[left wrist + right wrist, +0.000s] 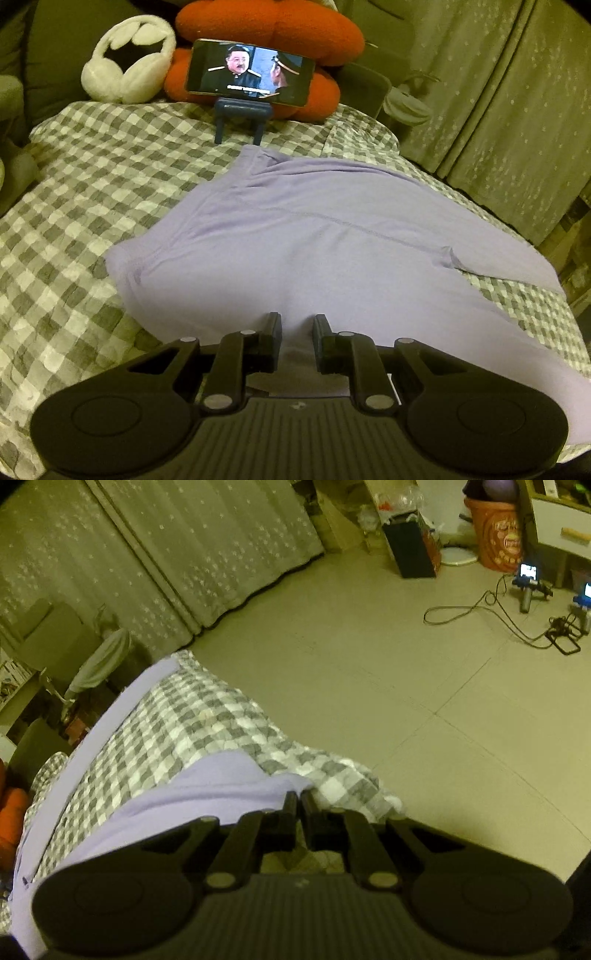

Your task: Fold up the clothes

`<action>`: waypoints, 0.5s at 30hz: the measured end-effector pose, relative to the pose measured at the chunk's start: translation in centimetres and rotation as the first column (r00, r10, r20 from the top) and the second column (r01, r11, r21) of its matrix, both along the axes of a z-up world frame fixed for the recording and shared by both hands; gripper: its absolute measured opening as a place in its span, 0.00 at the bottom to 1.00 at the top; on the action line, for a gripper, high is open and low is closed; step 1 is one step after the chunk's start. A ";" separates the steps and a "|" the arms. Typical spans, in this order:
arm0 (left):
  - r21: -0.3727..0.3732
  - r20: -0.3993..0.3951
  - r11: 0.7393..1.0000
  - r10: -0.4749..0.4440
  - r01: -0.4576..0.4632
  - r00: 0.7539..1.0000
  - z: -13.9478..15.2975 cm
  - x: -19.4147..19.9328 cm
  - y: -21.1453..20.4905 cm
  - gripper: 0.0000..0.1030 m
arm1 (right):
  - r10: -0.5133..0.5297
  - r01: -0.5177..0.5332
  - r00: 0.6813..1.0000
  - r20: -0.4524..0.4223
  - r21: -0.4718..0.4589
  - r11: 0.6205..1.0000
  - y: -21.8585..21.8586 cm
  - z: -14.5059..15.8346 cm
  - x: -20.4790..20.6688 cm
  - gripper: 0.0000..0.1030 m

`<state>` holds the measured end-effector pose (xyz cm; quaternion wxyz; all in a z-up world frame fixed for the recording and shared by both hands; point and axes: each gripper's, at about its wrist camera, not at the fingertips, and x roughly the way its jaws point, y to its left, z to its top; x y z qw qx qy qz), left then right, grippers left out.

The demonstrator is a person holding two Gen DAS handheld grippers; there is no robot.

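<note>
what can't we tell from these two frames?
- Left wrist: near hem of the lavender garment is hidden under the left gripper; whether cloth sits between its parted fingers is unclear.
- Right wrist: the right gripper looks nearly closed at the garment's edge; an actual pinch can't be confirmed.
- Left wrist: the phone subtitles are too small to read.

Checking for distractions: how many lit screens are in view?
3: a phone on a stand on the bed, and two small screens on the floor; others may be hidden.
</note>
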<state>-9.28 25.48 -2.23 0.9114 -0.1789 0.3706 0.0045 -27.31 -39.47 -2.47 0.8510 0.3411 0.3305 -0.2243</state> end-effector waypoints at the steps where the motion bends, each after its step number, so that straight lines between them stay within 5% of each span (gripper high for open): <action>1: -0.003 0.000 1.000 -0.003 0.003 1.000 0.0 -0.1 0.1 0.15 | 0.008 -0.008 1.000 -0.008 0.009 1.000 -0.1 0.1 0.7 0.11; 3: 0.003 0.001 1.000 -0.010 0.010 1.000 0.1 -0.1 0.1 0.15 | 0.011 -0.011 1.000 0.013 -0.002 1.000 -0.7 1.5 0.6 0.40; 5: 0.008 0.003 1.000 -0.013 0.013 1.000 0.1 0.0 -0.1 0.15 | 0.064 -0.062 0.998 0.029 -0.063 0.996 -1.3 3.0 1.2 0.59; 6: 0.011 0.003 1.000 -0.014 0.014 1.000 0.1 0.0 -0.2 0.15 | 0.092 -0.088 0.995 0.036 -0.096 0.991 -1.6 3.8 1.6 0.59; 12: 0.029 0.009 0.999 -0.020 0.020 1.000 0.2 0.3 -0.8 0.17 | 0.370 -0.377 0.924 -0.098 -0.077 0.923 -2.4 2.1 8.1 0.30; 15: 0.034 0.006 0.999 -0.023 0.023 1.000 0.2 0.4 -0.8 0.17 | 0.378 -0.389 0.921 -0.096 -0.167 0.906 -1.3 3.0 8.2 0.06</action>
